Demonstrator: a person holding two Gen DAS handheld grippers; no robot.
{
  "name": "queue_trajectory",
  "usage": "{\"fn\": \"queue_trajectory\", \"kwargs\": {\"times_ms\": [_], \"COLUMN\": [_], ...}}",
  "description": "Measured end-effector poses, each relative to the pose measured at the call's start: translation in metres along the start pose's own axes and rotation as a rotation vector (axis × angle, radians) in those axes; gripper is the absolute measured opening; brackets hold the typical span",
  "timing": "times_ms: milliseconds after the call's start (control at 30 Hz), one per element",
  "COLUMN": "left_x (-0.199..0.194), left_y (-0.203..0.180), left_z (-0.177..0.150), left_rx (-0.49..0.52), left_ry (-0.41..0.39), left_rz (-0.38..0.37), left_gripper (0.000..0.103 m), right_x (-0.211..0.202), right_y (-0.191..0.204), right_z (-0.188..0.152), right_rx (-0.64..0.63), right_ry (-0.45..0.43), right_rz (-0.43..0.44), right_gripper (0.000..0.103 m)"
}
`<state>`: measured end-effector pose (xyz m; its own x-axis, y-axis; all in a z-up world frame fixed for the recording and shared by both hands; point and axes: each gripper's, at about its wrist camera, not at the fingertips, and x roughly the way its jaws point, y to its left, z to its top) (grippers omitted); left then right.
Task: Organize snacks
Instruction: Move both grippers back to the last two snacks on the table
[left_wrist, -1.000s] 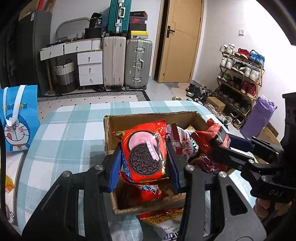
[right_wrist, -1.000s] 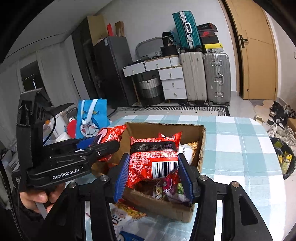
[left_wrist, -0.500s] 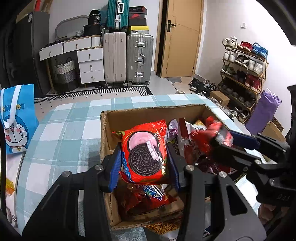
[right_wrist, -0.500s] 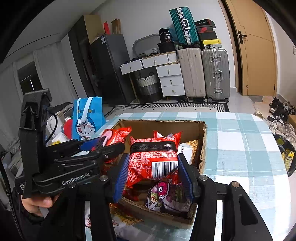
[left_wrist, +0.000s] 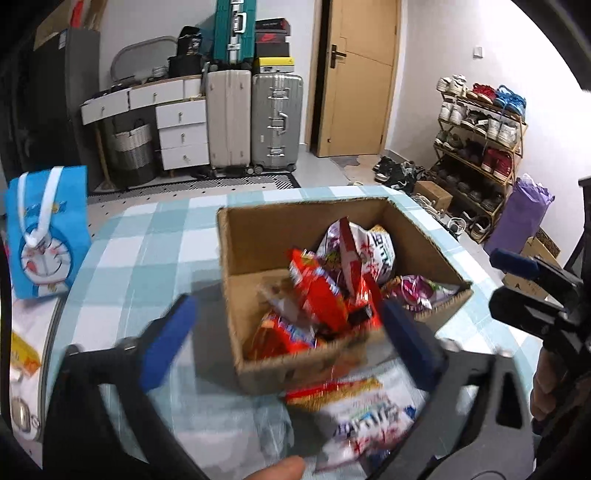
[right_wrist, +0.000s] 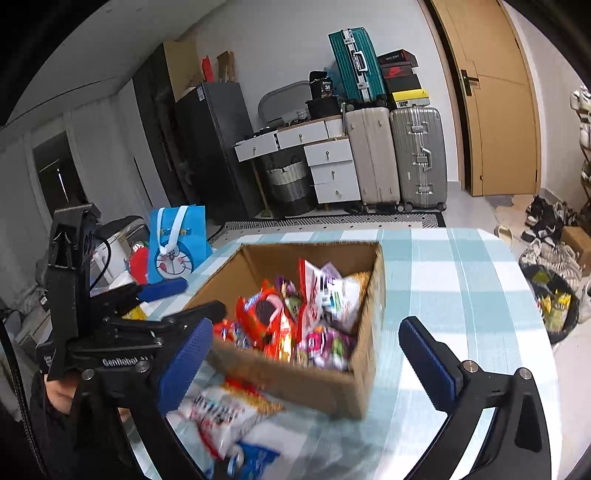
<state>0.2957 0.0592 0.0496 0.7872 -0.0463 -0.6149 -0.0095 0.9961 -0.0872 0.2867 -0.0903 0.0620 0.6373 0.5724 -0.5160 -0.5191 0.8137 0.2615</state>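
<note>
The red cookie packet (right_wrist: 264, 314), printed with a dark round biscuit, is seen lying tilted among the other snacks in the cardboard box (left_wrist: 255, 243). A second red packet (left_wrist: 317, 291) rests slanted near the middle of the heap, its print blurred. The box is filled with white, purple and red bags piled loosely, and its far-left corner is left bare. The jaws of the left gripper (left_wrist: 288, 339) have just been opening and are spread wide, with nothing pressed between the blue pads. The jaws of the right gripper (right_wrist: 306, 354) have likewise just been opening and are held apart, empty, on either side of the box's near wall. A white-and-red bag (left_wrist: 365, 413) is lying on the checked tablecloth (right_wrist: 461, 280) just in front of the box. Open cloth is left to the right of the box as far as the table's rounded edge.
</note>
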Motion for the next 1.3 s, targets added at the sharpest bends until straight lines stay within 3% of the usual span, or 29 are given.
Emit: {"fn": "queue_trajectory", "kwargs": {"times_ms": [333, 700, 1300], "left_x": [-0.048, -0.067, -0.059], "left_y": [0.014, 0.018, 0.02], "left_z": [-0.047, -0.082, -0.083], "left_rx": [-0.046, -0.018, -0.028], "left_ry": [0.008, 0.046, 0.08], "left_rz": [0.016, 0.045, 0.056], "left_gripper": [0.103, 0.103, 0.103], "right_x": [-0.028, -0.021, 0.033], "right_y": [0.008, 0.032, 0.052], "right_z": [-0.037, -0.068, -0.102], "right_rx": [0.013, -0.055, -0.104], "right_ry": [0.065, 0.171, 0.365], "right_rz": [0.018, -0.065, -0.033], "right_gripper": [0.103, 0.103, 0.103]}}
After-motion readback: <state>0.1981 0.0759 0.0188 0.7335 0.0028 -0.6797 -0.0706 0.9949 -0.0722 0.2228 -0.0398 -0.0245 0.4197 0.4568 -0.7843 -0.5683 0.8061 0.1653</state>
